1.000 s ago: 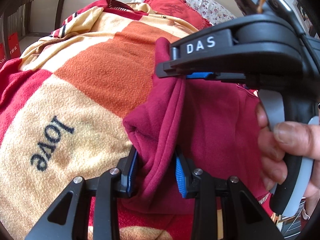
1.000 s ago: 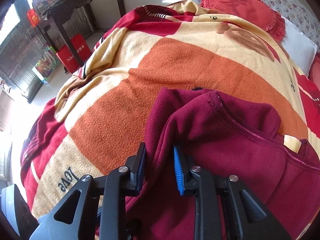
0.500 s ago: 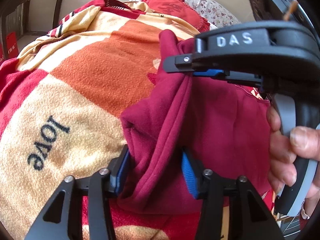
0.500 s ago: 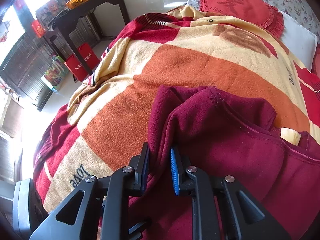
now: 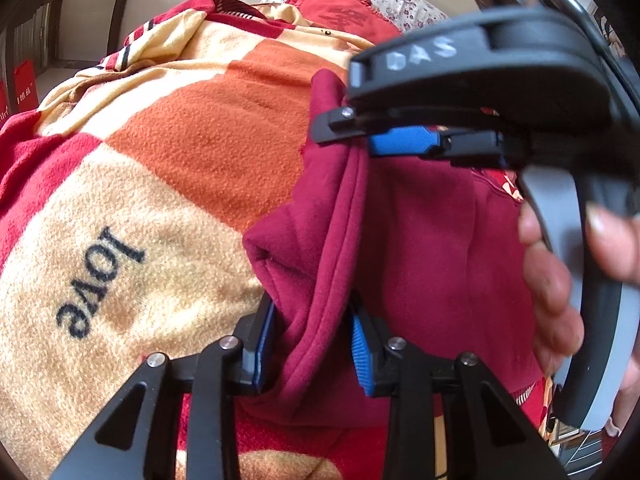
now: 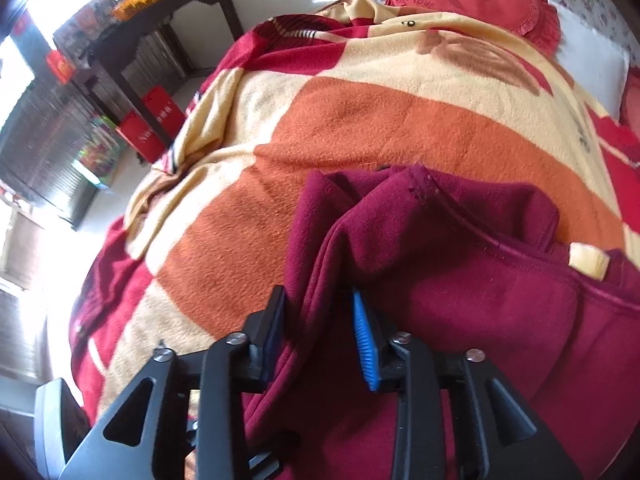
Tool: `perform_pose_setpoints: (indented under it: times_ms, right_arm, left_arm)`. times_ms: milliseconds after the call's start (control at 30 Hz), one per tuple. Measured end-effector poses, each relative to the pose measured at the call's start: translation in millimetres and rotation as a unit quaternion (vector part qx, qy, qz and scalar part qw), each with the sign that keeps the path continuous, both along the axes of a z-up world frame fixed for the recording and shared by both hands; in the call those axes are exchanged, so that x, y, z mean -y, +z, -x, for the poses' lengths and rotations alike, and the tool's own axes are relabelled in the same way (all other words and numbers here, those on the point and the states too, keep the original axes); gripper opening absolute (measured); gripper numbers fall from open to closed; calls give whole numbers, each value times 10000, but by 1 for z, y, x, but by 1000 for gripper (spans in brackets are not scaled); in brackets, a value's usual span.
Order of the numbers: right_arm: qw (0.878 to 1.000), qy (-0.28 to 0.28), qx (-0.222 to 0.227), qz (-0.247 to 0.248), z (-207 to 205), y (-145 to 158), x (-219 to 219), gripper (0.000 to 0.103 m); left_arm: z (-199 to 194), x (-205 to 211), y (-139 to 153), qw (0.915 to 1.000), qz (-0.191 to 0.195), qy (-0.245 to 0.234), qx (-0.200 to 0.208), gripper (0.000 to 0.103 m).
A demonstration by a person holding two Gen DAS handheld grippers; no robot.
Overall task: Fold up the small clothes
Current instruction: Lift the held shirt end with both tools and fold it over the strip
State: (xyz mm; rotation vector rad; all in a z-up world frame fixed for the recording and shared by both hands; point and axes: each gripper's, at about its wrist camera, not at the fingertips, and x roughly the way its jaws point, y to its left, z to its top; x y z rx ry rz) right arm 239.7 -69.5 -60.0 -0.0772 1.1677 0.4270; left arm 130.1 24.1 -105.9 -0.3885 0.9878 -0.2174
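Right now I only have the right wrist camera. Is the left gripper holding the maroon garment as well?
Observer: Yes. The left gripper is shut on a bunched fold of the maroon garment.
Operator: Where is my gripper relative to it?
Observer: The right gripper comes in from the right of the left wrist view and pinches the same hemmed edge farther along.
Operator: What lies under that edge?
Observer: The edge runs taut between the two grips and appears raised off the blanket, beside the blanket's printed word "love".
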Motion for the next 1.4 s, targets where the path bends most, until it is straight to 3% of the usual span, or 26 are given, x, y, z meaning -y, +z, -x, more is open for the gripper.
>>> perform_pose_setpoints:
  times_ms: [100,233,400,533,833,933,1067,1233,1400]
  right_arm:
    - [9997,7,105,215,-3,2,-11,22]
    - [9997,-22,58,222,-12,0,-21,39]
    - [9984,-71,-79,553,-20,-17,-29,39]
    - [9992,-172,-48,359,-20,-18,-21,39]
    - [9996,-46,55,270,-10,-14,-5,7]
    - [9998,39,153,150,-2,-8,-1,2]
    - [9996,129,255,-32,7,3,7,0]
    - [9991,149,299,-278,15,20,22,0]
    - [9978,222,493,-389,23,49,46,0]
  left_arm:
    - [1,3,0,10000,-5,3,-1,35]
    - [0,2,-1,10000,47,24,-13,35]
    - [0,1,-2,10000,59,31,-15,35]
    - [0,1,-2,10000,56,31,-9,35]
    - [-1,0,-3,10000,74,22,-12,39]
    - [-3,2,-3,10000,64,-37,-9,45]
    - [-4,7,1,10000,-26,-9,-33,45]
    - [-1,13,21,9999,-116,-47,87,23]
    - [6,29,62,9984,-116,-285,464,19]
